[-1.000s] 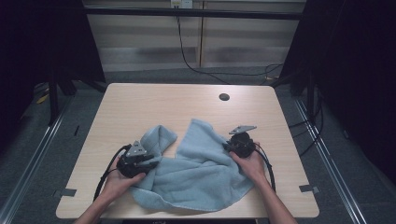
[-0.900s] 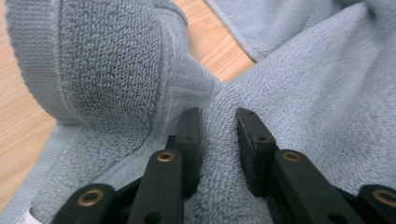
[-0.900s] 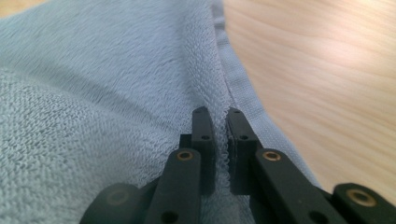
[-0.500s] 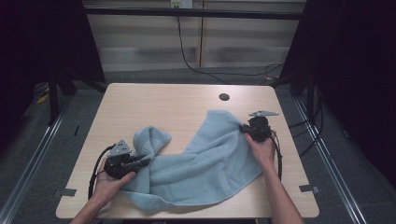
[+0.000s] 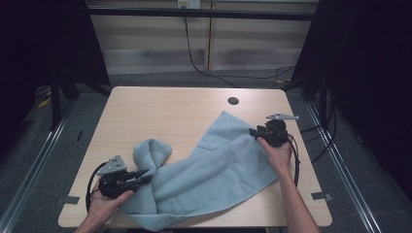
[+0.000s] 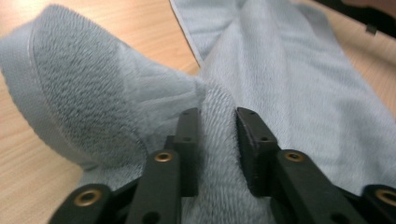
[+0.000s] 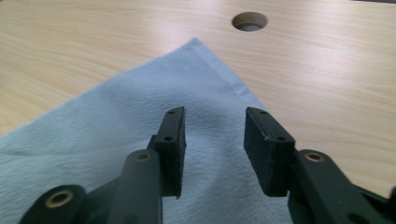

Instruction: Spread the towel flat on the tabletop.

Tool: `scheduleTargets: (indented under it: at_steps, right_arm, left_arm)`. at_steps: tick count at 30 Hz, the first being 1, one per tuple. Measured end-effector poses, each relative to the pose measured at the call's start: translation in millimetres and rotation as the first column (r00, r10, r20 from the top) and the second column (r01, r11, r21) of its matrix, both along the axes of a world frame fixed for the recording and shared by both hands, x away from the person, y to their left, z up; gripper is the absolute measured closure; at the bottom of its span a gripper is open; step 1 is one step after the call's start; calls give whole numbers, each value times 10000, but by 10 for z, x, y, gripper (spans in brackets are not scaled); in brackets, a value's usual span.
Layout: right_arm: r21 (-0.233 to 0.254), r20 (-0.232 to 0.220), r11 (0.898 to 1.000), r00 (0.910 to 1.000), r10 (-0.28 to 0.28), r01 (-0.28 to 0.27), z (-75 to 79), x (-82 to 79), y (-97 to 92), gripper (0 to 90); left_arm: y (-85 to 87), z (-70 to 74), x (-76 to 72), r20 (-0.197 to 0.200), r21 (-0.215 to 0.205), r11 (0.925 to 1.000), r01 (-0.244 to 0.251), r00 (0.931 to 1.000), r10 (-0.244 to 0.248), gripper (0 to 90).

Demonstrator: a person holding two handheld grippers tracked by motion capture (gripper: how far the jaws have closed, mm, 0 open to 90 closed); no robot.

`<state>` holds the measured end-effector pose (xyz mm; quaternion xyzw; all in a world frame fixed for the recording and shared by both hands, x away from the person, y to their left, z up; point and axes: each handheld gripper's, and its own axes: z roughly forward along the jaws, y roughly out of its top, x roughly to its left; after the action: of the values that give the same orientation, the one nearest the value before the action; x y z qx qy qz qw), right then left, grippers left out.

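The light blue towel lies stretched diagonally from the bench's near-left corner toward its right edge, pinched by the left gripper, while the right gripper stands spread above its far corner.

Lab: bare table, black curtains, floor cables.

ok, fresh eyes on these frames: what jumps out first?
The light blue towel, stretched diagonally across the wooden table. The left gripper pinches a fold of it near the table's front left. The right gripper sits open over the far right corner, near a round hole.
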<state>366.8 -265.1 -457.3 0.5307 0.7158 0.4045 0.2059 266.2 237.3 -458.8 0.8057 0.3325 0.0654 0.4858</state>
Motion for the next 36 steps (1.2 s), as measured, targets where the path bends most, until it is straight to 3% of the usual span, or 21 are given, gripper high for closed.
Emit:
scheduleTargets:
  at_steps: [3, 5, 7, 8, 9, 15, 16, 17, 18, 19, 20, 21, 23, 24, 25, 26, 30, 31, 32, 34, 36]
  right_arm:
    - [16, -4, 9998, 9998, 202, -202, 18, -96, 18, 555]
    - [-174, -135, 9973, 9974, 705, -707, -5, -287, 89, 550]
    - [-128, -260, 9940, 9938, 1082, -1086, -37, -440, 143, 545]
    - [-128, -260, 9940, 9938, 1082, -1086, -37, -440, 143, 545]
    - [-109, -382, 9883, 9877, 1516, -1521, -68, -589, 204, 545]
    - [264, -781, 9649, 9617, 2627, -2614, -144, -978, 412, 506]
    - [264, -781, 9649, 9617, 2627, -2614, -144, -978, 412, 506]
    - [297, -939, 9579, 9533, 2871, -2856, -192, -1078, 479, 442]
    - [297, -939, 9579, 9533, 2871, -2856, -192, -1078, 479, 442]
    - [318, -1204, 9522, 9446, 3054, -3039, -261, -1151, 542, 388]
    - [295, -1315, 9469, 9378, 3213, -3202, -302, -1174, 572, 380]
    - [104, -1492, 9453, 9342, 3239, -3261, -340, -1197, 607, 379]
    - [-191, -1599, 9406, 9297, 3317, -3389, -383, -1205, 641, 378]
    - [-787, -1518, 9368, 9329, 3267, -3409, -416, -1234, 701, 418]
    - [-787, -1518, 9368, 9329, 3267, -3409, -416, -1234, 701, 418]
    - [-1595, -1326, 9260, 9369, 3235, -3423, -412, -1244, 727, 506]
    - [-1498, -1267, 9392, 9481, 2917, -3090, -410, -1171, 639, 803]
    - [-1345, -1291, 9430, 9489, 2879, -3044, -414, -1133, 605, 817]
    - [-1357, -1323, 9465, 9521, 2756, -2928, -413, -1095, 581, 822]
    - [-1437, -1347, 9491, 9557, 2618, -2803, -409, -1056, 562, 825]
    - [-1618, -1389, 9575, 9661, 2176, -2389, -403, -931, 472, 828]
  left_arm:
    - [6, 54, 17, 149, -174, 9998, -44, 9999, 47, 680]
    - [-7, 134, 73, 263, -403, 9992, -83, 9996, 94, 651]
    - [-32, 164, 138, 415, -354, 9994, -22, 9991, 37, 641]
    - [-32, 164, 138, 415, -354, 9994, -22, 9991, 37, 627]
    - [-72, 167, 232, 387, -181, 9998, -95, 9992, 102, 605]
    - [-166, 50, 519, 231, 510, 9979, -396, 9990, 384, 501]
    - [-166, 50, 519, 231, 510, 9979, -396, 9990, 384, 491]
    - [-188, -49, 546, 506, 1287, 9888, -760, 9963, 699, 484]
    - [-188, -49, 546, 506, 1287, 9888, -760, 9963, 699, 464]
    - [-192, -154, 556, 174, 1497, 9874, -510, 9986, 490, 455]
    - [-192, -154, 556, 174, 1497, 9874, -510, 9986, 490, 453]
    - [-201, -213, 540, 73, 1804, 9827, -415, 9991, 408, 449]
    - [-201, -228, 537, 87, 1891, 9814, -344, 9994, 333, 447]
    - [-202, -243, 533, 60, 2021, 9787, -373, 9993, 369, 451]
    - [-202, -243, 533, 60, 2021, 9787, -373, 9993, 369, 460]
    - [-204, -250, 530, -37, 2035, 9782, -415, 9991, 431, 467]
    - [-215, -253, 495, -66, 2238, 9745, -169, 9998, 188, 640]
    - [-209, -246, 476, -50, 2315, 9728, -108, 9999, 123, 687]
    - [-207, -239, 457, -55, 2183, 9759, -80, 9999, 94, 733]
    - [-197, -224, 441, -71, 2096, 9778, -13, 10000, 28, 763]
    - [-168, -179, 394, -224, 1470, 9891, 19, 9997, 14, 808]
